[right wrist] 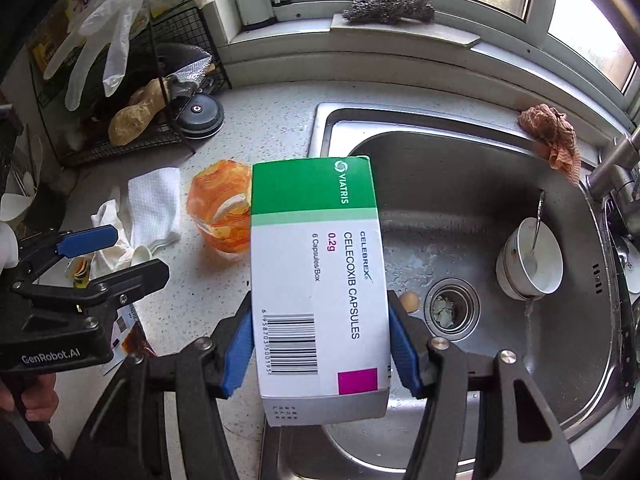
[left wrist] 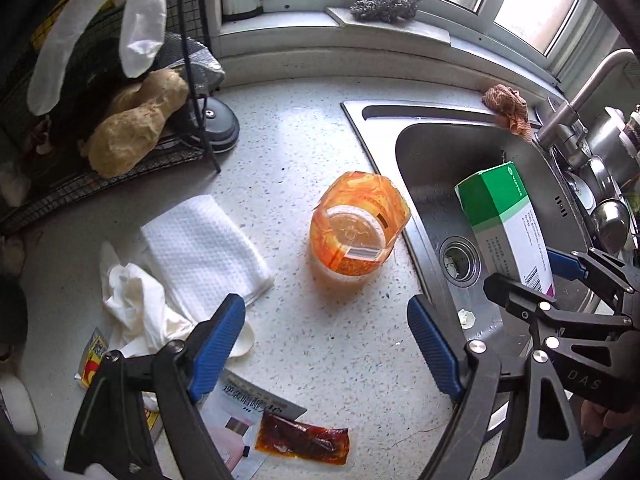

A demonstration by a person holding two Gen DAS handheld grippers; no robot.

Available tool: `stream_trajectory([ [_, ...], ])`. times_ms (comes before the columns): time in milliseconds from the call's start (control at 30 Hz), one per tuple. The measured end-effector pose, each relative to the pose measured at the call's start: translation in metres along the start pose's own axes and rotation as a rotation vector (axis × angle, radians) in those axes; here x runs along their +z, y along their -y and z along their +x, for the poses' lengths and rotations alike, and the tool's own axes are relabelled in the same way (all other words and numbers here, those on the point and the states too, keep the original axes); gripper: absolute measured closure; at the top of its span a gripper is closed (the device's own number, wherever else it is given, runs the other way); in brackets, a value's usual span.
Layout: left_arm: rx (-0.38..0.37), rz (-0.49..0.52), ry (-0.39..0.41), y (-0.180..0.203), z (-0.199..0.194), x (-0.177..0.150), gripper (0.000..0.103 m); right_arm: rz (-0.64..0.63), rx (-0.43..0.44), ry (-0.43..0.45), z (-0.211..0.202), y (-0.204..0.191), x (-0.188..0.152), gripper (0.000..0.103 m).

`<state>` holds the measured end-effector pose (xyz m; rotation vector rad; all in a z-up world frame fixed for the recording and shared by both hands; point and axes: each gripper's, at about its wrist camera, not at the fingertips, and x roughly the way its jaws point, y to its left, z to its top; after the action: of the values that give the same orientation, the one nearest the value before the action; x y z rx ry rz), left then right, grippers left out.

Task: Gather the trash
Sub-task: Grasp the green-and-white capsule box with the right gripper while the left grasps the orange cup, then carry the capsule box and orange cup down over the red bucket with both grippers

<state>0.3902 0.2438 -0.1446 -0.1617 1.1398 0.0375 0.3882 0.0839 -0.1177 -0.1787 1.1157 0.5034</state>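
My right gripper (right wrist: pixel 320 312) is shut on a green and white medicine box (right wrist: pixel 316 280), its blue pads pressing both long sides, and holds it above the sink's left edge. The same box (left wrist: pixel 504 216) shows in the left wrist view, over the basin. An orange instant-noodle cup (left wrist: pixel 352 224) with its lid peeled back stands on the speckled counter. My left gripper (left wrist: pixel 326 304) hangs open above the counter in front of the cup, nothing between its fingers. Around it lie a folded paper towel (left wrist: pixel 204 244), a crumpled tissue (left wrist: pixel 136 308) and a red sauce packet (left wrist: pixel 304 442).
The steel sink (right wrist: pixel 460 128) holds a white bowl with a spoon (right wrist: pixel 528 260) and scraps in the drain. A black wire rack (left wrist: pixel 100 184) with brown roots (left wrist: pixel 136 128) stands at the back left, a white glove (left wrist: pixel 100 28) hanging over it. A faucet (left wrist: pixel 580 96) rises at right.
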Motion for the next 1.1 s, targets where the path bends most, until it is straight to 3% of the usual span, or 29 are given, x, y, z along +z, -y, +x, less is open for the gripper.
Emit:
stream_trajectory([
  [333,-0.076,0.114,-0.060,0.018,0.053,0.039,0.021,0.113,-0.052,-0.023,0.021,0.031,0.013,0.046],
  [500,-0.053,0.131,-0.064,0.019,0.073,0.045,0.021,0.149,-0.060,-0.038,0.031,0.038,0.013,0.046],
  [600,-0.071,0.147,-0.052,0.020,0.072,0.043,0.027,0.153,-0.055,-0.040,0.033,0.039,0.012,0.046],
  [667,-0.072,0.174,-0.047,0.024,0.071,0.040,0.036,0.156,-0.044,-0.039,0.034,0.040,0.011,0.046],
  [933,-0.012,0.149,0.019,0.026,0.059,0.026,0.037,0.116,0.013,-0.053,0.039,0.042,0.001,0.046],
  [1100,-0.007,0.152,0.047,0.040,0.025,0.007,0.037,0.091,0.044,-0.039,0.017,0.043,-0.011,0.046],
])
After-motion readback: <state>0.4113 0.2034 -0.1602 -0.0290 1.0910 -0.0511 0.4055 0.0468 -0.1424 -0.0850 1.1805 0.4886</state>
